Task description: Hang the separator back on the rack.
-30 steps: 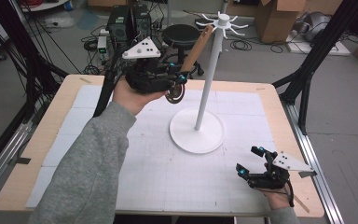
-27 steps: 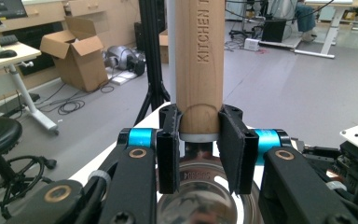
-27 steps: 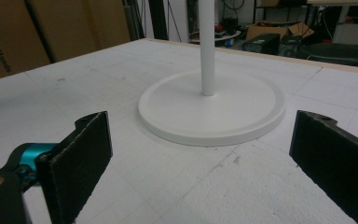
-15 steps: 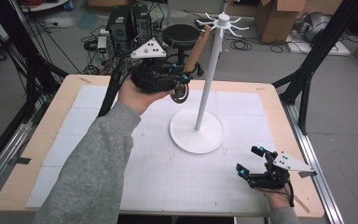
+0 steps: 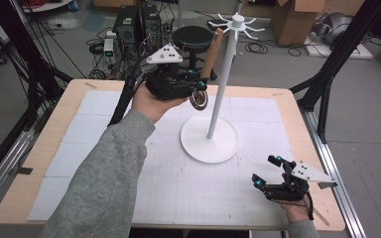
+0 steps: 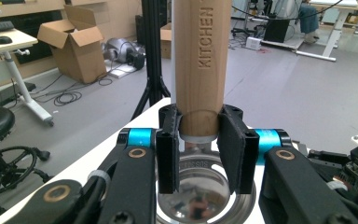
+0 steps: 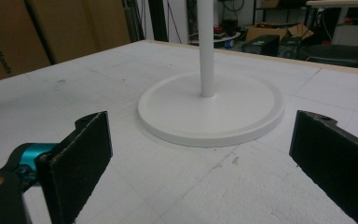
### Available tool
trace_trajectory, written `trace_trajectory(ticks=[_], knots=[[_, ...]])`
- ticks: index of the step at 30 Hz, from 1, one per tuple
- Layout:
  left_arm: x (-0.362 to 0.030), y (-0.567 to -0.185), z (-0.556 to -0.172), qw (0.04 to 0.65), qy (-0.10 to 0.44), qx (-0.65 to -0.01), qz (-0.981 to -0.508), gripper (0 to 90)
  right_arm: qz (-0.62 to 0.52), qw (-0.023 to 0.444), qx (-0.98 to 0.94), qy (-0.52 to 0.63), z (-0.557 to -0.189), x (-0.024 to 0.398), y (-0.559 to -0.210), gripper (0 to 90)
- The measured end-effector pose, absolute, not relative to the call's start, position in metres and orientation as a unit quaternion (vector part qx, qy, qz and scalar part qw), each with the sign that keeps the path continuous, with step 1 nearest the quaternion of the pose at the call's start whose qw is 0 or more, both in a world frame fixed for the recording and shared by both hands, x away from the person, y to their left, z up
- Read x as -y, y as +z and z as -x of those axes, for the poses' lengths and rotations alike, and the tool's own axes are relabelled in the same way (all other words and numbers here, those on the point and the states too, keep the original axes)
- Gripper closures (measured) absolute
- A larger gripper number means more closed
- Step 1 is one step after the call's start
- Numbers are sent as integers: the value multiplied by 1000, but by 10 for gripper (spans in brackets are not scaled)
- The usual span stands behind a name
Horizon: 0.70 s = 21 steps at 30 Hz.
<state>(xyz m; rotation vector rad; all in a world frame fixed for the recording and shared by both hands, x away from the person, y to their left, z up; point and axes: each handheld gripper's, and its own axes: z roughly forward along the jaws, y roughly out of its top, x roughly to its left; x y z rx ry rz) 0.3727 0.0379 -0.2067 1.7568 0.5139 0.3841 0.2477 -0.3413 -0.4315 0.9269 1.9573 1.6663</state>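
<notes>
**Wooden-handled strainer held up beside the white stand**

The left gripper [image 5: 197, 85] was raised over the far side of the table [image 5: 49, 148], its jaws pinching the wooden handle [image 6: 199, 65] of a small metal strainer [image 5: 199, 99] just above the metal collar. The handle rose at a slant toward the hooks [image 5: 238, 26] at the top of the white stand [image 5: 222, 84], its upper end just beside them; whether it touched a hook could not be made out. In the left gripper view the handle's top was cut off by the frame, the stamped lettering broke off partway, and the strainer's bowl was half hidden behind the jaws.

The right gripper [image 5: 268, 171] rested low near the table's near right corner, jaws spread wide with nothing between them, facing the stand's round base [image 7: 209, 112]. The post's top was cut off in the right gripper view.
</notes>
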Motion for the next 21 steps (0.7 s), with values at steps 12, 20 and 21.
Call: trace_trajectory(ticks=[12,20,21], knots=[[-64,-219,-365,611,172,-187,-749,431,-332,203,-702,596,-247,342,-432,48],[-78,-231,-360,624,163,-171,-745,229,-334,205,-703,594,-246,342,-432,48],[-78,-233,-359,622,165,-173,-746,197,-333,206,-703,593,-246,342,-432,48]])
